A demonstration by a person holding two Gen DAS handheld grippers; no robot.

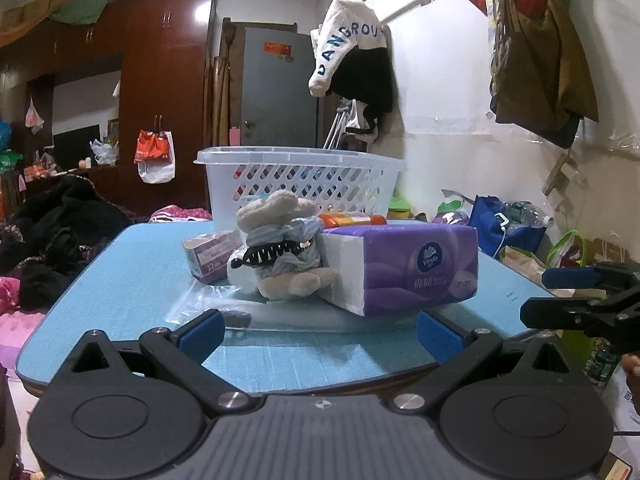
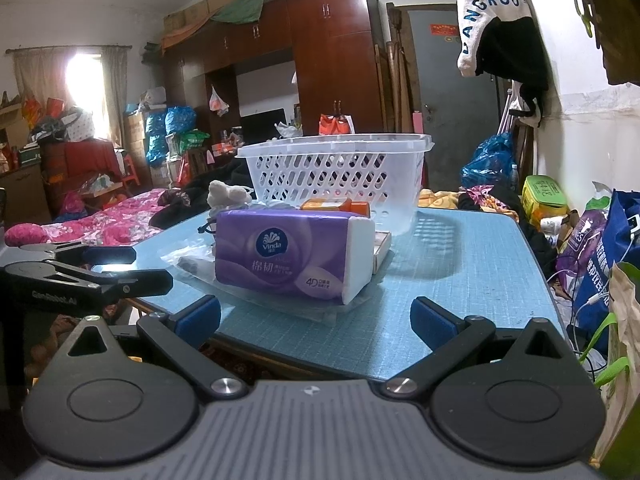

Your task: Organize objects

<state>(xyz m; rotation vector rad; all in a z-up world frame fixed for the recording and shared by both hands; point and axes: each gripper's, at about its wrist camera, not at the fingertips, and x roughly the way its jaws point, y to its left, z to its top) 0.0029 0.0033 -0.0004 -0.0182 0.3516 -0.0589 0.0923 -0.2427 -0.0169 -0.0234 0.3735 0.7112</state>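
Your left gripper [image 1: 320,334] has its blue-padded fingers [image 1: 202,334] spread wide with nothing between them, hovering low at the near edge of the blue surface [image 1: 120,272]. Your right gripper [image 2: 316,322] is the same: fingers [image 2: 430,322] wide apart and empty, at the near edge of the surface, well short of the objects. In the left wrist view the right gripper shows at the right edge, off the side of the surface.

Just ahead of your left fingers lies a clear plastic bag [image 1: 200,300], flat on the surface with a small dark item inside. Beyond it sits the purple Vinda tissue pack [image 1: 404,268], lying on its side, white end toward the left view. Pressed against its left side is a beige plush toy [image 1: 280,248] in pale blue striped cloth, with a black claw hair clip [image 1: 272,256] in front of it. To the left of the toy lies a small purple and white box [image 1: 208,256]. Behind the tissue pack an orange bottle [image 1: 352,220] lies on its side, touching the foot of the white plastic basket [image 1: 304,184], which stands upright at the far middle of the surface.

From your right wrist view, the tissue pack is nearest, the basket stands behind it, and a flat white box [image 2: 382,248] lies just to the right of the pack.
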